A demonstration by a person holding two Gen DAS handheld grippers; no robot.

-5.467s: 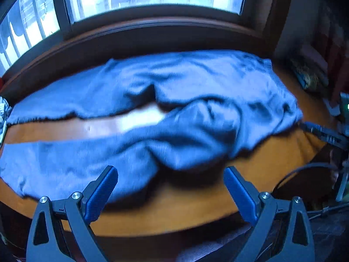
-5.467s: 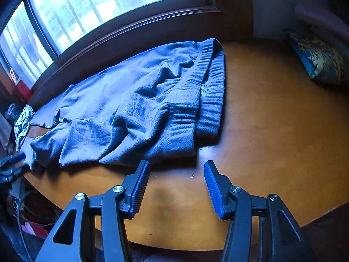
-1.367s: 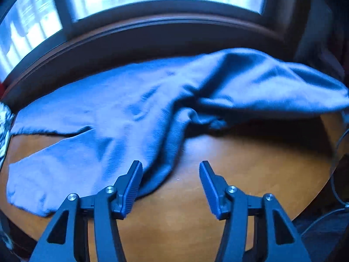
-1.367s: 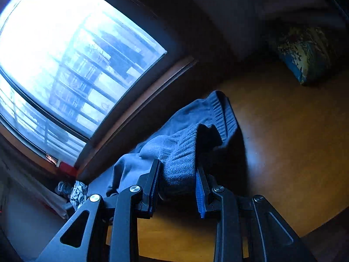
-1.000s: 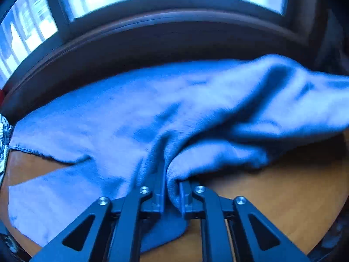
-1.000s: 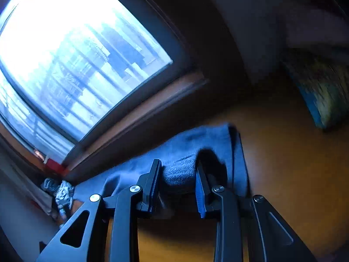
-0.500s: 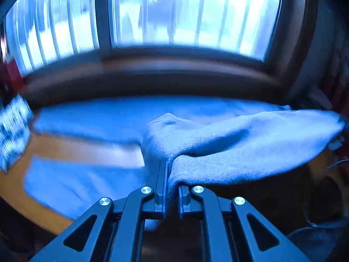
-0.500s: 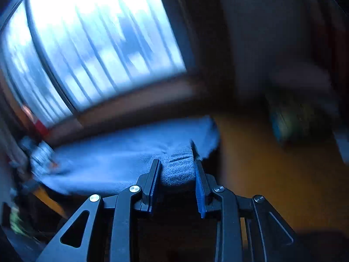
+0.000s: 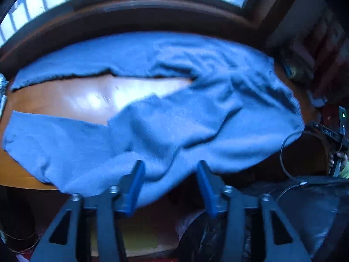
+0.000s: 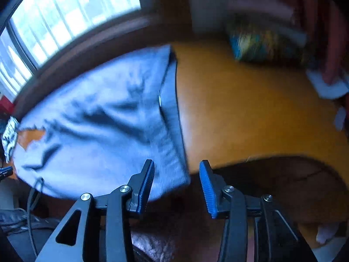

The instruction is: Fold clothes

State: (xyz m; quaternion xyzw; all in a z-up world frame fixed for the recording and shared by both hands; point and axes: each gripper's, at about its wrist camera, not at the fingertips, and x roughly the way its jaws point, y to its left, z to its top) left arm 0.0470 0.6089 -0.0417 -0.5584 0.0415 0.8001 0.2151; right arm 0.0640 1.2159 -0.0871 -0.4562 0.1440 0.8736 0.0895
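Hovering both grippers at the near edge of the surface [image 10: 250,113], jaws parted, gripping nothing. Blue sweatpants [image 9: 174,118] lie spread lengthwise along the surface: two legs apart toward the left end with bare wood between, waistband [image 10: 172,118] at the right end, near hem draping over the near edge. Left gripper [image 9: 170,181] sits over the near leg; right gripper [image 10: 176,185] by the waistband corner. I judge the spreading stage; next I'd want one leg laid over the other.

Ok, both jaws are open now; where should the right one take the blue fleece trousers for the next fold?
Probably the ribbed waistband corner of the blue fleece trousers, approached from the near table edge: it overhangs the wooden table just ahead of the right gripper.
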